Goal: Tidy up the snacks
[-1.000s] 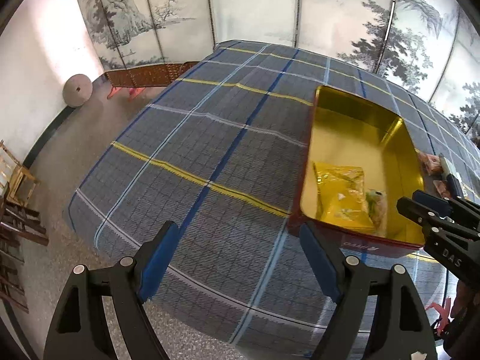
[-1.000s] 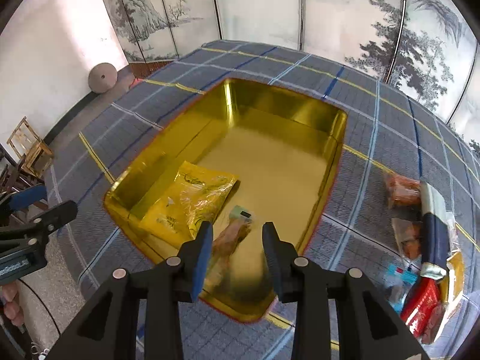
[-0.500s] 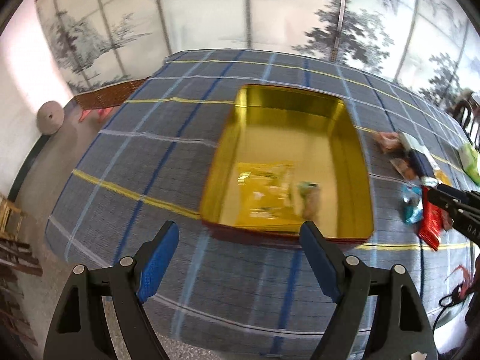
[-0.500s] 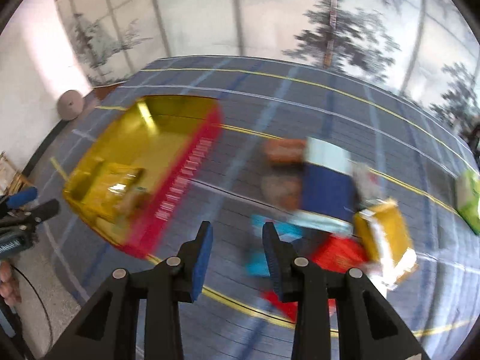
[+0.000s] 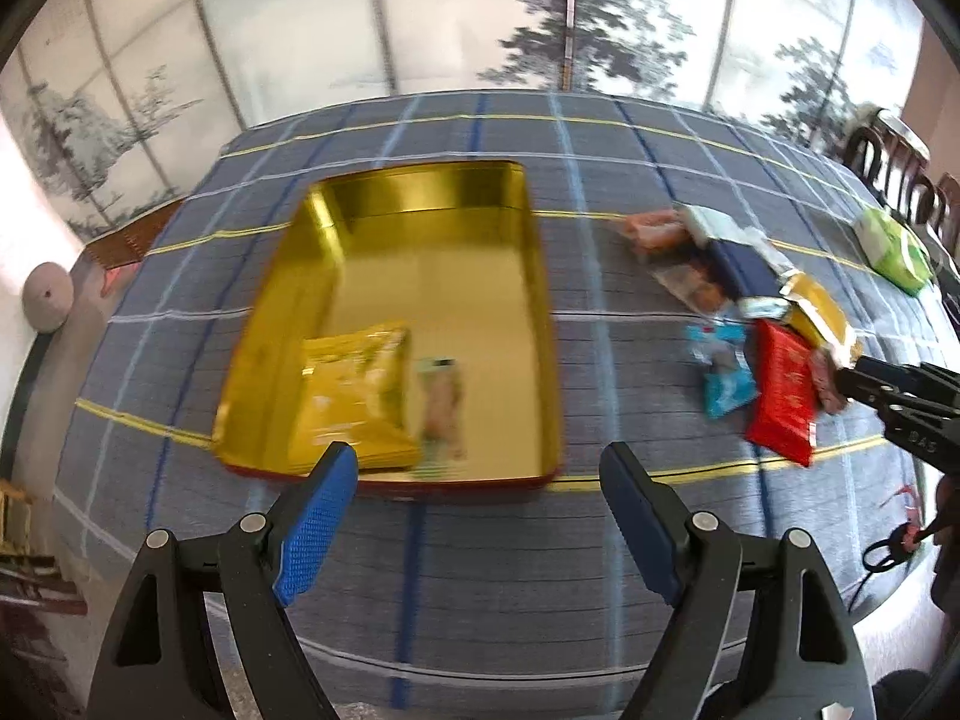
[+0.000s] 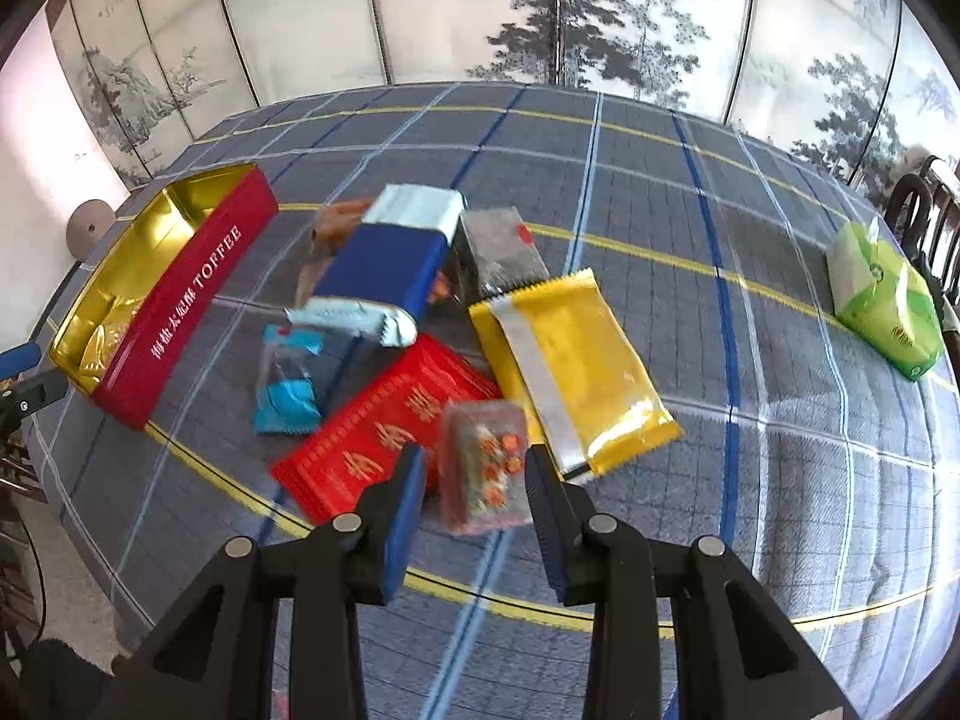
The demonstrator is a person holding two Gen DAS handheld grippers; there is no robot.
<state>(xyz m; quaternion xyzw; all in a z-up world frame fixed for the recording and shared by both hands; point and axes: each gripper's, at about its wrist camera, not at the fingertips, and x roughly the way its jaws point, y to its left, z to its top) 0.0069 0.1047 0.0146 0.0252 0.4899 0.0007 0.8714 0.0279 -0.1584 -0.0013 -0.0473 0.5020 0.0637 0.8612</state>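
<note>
Right wrist view shows the right gripper (image 6: 474, 498) with a narrow gap, empty, its fingers on both sides of a small clear packet (image 6: 485, 468) lying on the red packet (image 6: 384, 429) in the snack pile. The risk, I think: the pads may also catch the red packet below and drag it, or the thin packet may slip out. The left gripper (image 5: 477, 525) stands wide and empty near the tin (image 5: 543, 276), which already holds a yellow bag (image 5: 354, 384).

1 tin (image 6: 180, 294) is seen, 2 packets (image 5: 354, 384) counted inside it — 8 packets (image 6: 570, 360) on the cloth, 1 green pack (image 6: 888, 300) apart.
</note>
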